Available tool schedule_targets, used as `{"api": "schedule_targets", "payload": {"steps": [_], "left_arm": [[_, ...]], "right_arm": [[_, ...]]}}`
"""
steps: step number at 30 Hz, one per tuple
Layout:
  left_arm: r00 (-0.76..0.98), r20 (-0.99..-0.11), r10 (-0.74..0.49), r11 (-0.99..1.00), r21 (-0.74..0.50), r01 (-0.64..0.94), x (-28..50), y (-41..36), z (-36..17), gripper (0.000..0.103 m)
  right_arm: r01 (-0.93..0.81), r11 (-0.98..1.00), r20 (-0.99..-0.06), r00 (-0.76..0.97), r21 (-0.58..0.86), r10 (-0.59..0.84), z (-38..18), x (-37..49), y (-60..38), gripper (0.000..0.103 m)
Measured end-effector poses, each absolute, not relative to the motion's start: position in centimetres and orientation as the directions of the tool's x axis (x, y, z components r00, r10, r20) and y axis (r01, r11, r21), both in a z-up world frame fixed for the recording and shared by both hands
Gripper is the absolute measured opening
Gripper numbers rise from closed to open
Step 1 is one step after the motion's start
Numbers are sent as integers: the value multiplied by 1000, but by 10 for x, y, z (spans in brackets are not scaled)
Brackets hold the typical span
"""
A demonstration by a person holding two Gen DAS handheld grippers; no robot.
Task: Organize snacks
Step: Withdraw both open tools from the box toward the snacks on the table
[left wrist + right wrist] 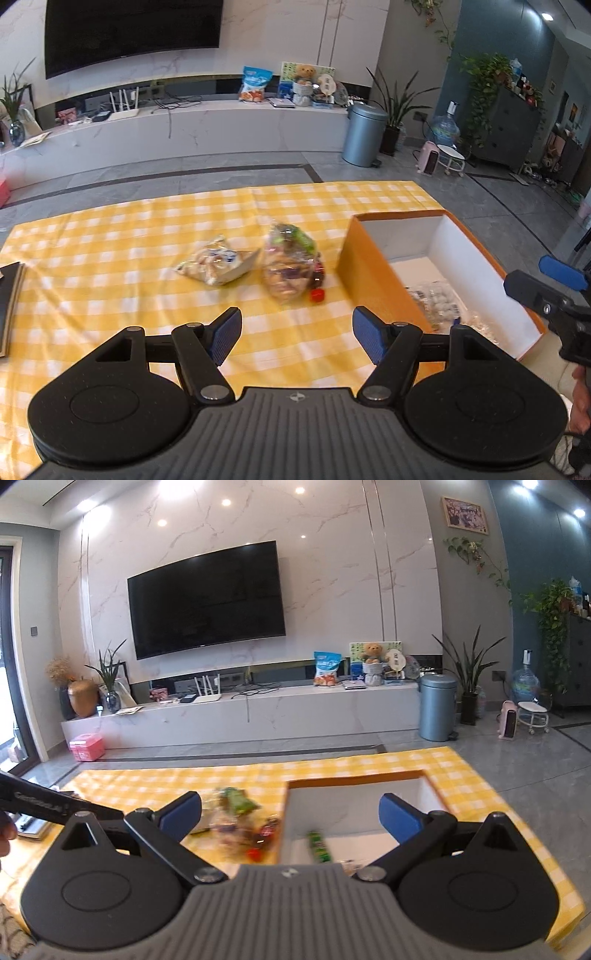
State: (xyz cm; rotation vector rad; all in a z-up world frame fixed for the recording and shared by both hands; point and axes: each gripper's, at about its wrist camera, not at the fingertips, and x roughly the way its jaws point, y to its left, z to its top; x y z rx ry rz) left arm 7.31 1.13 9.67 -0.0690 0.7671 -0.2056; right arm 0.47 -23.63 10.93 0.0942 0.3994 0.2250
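Note:
On the yellow checked tablecloth [110, 236] lie a white and blue snack bag [218, 264] and a clear bag of mixed snacks [291, 266], with a small red piece [317, 295] beside it. To their right stands an orange box [369, 280] with a white inside that holds clear snack packets [439, 302]. My left gripper [295, 332] hovers open and empty just short of the bags. In the right wrist view, my right gripper [291, 814] is open and empty above the box's [354, 780] left wall, with a green packet [319, 845] inside and the mixed bag [240, 812] to the left.
A dark book [9, 295] lies at the table's left edge. One blue-padded finger of the right gripper [561, 273] and a hand [581, 398] reach in beside the box. Beyond the table are grey floor, a TV console [184, 129] and a blue bin [364, 134].

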Motion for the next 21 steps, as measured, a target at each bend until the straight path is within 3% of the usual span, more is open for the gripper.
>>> {"api": "schedule_targets", "payload": {"steps": [10,14,21], "left_arm": [[706,-674,-218,972,-216,93,86,63,70,81],[707,-680,-195,973,-225,52,93,80,50,80],[704,-678,-210,970,-232,67,111,101,19,79]], "right_arm": [[-195,958,-432,861,208,269,92,20,-172,99],[-174,969,-468,851,176,238,83,37,-153,84],[-167,970,-525,818,177,236,64,72,-123,87]]}}
